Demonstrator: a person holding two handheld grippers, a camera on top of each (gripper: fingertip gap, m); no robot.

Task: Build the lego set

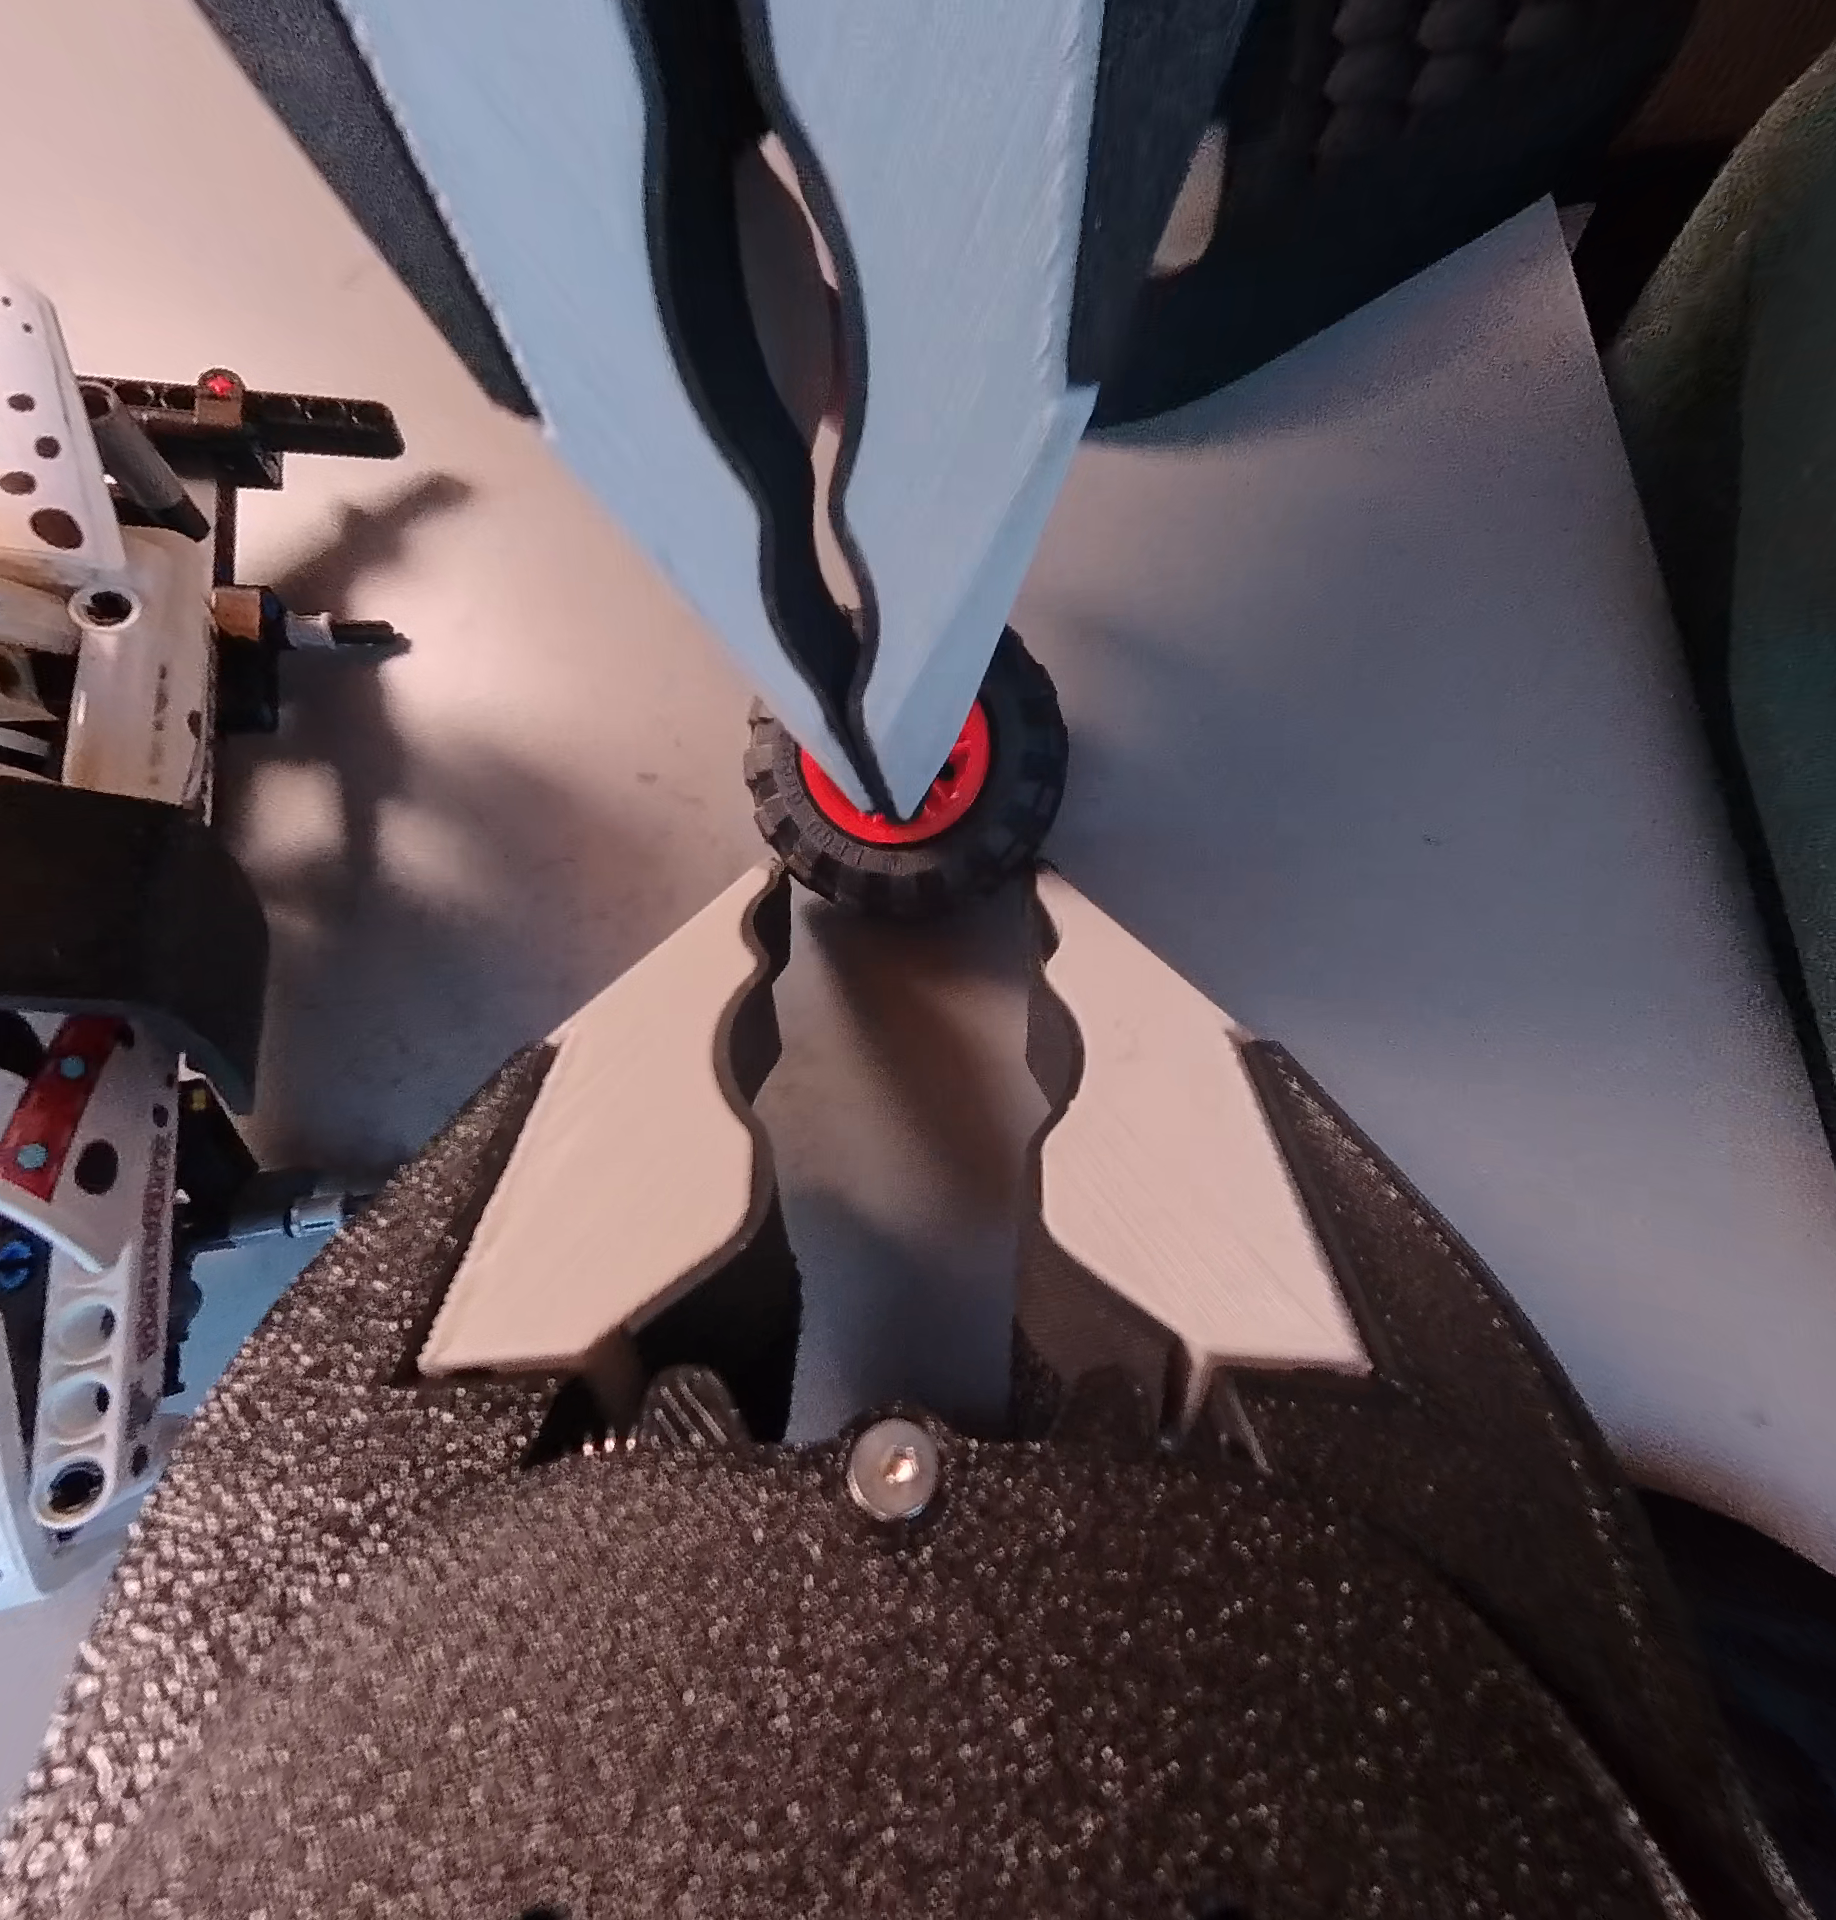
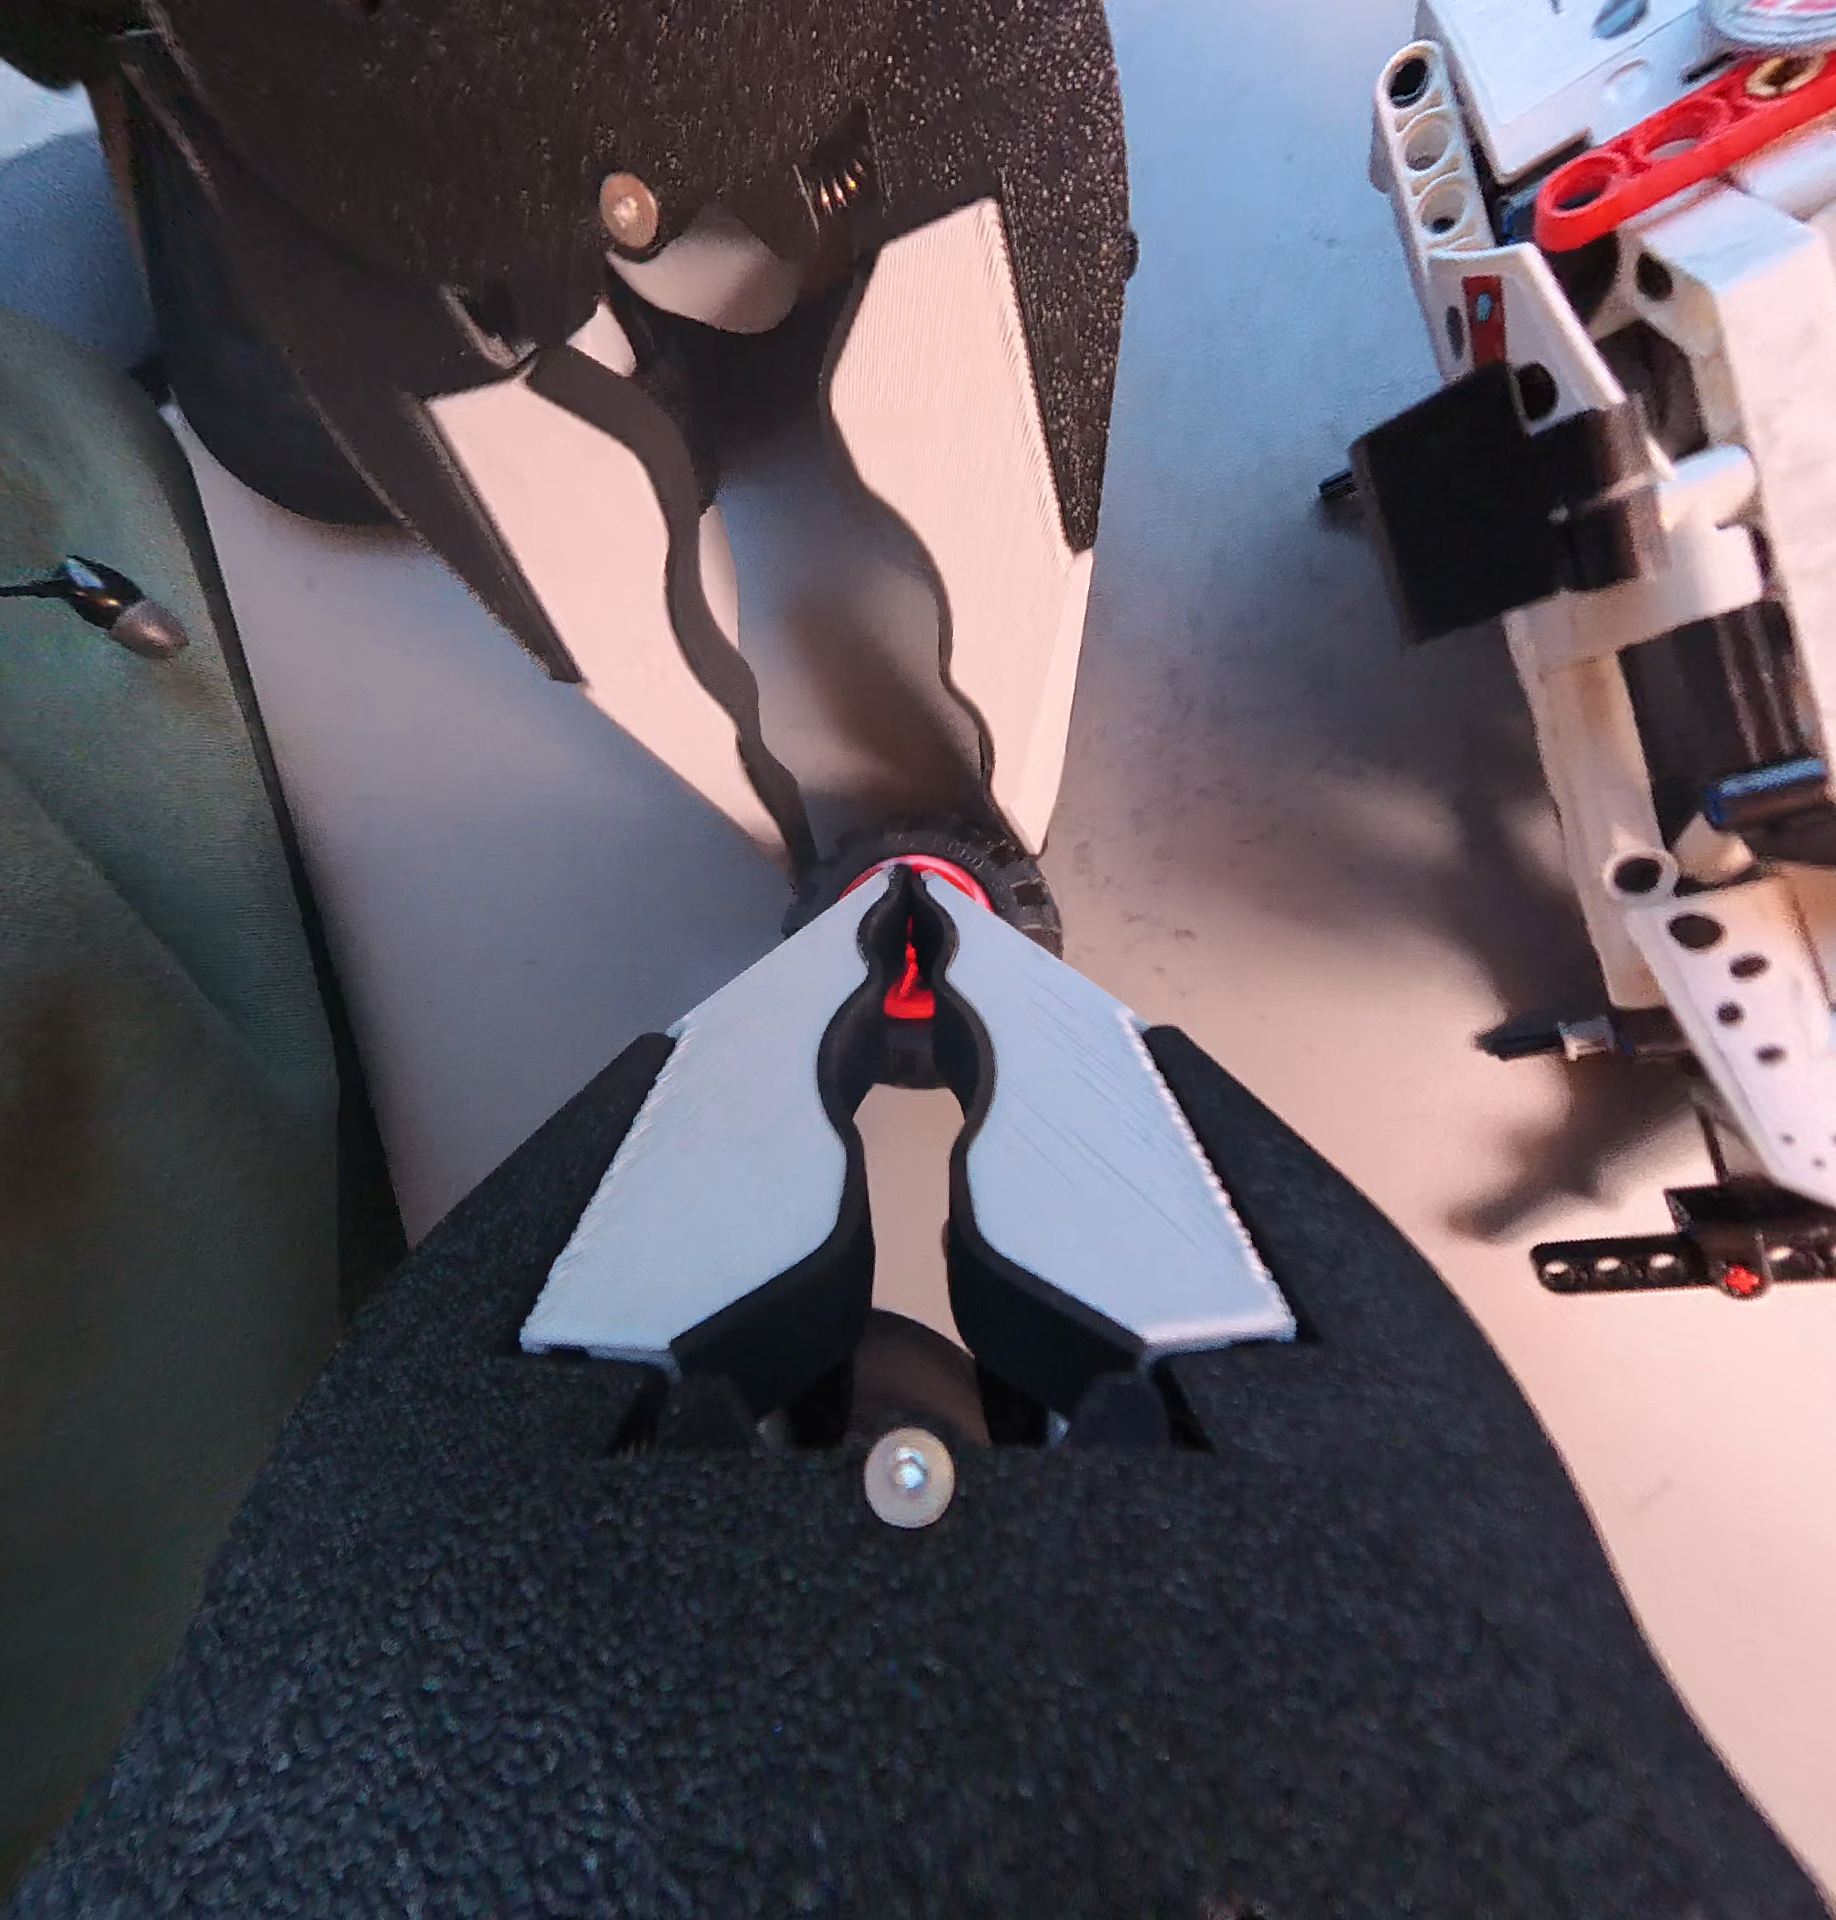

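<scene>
A small wheel (image 1: 935, 790), black knobby tyre on a red rim, is seen on the pale worktop (image 1: 1361, 779). The partly built white model (image 1: 52, 582), with black and red pieces, is placed well apart.

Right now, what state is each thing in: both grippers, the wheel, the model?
Left gripper: open, fingertips either side of the wheel.
Right gripper: shut, tips at the wheel's red hub.
Wheel: loose on the table, not mounted on the model.
Model: partly built, resting on the table, untouched.
Table: holds wheel and model.
</scene>
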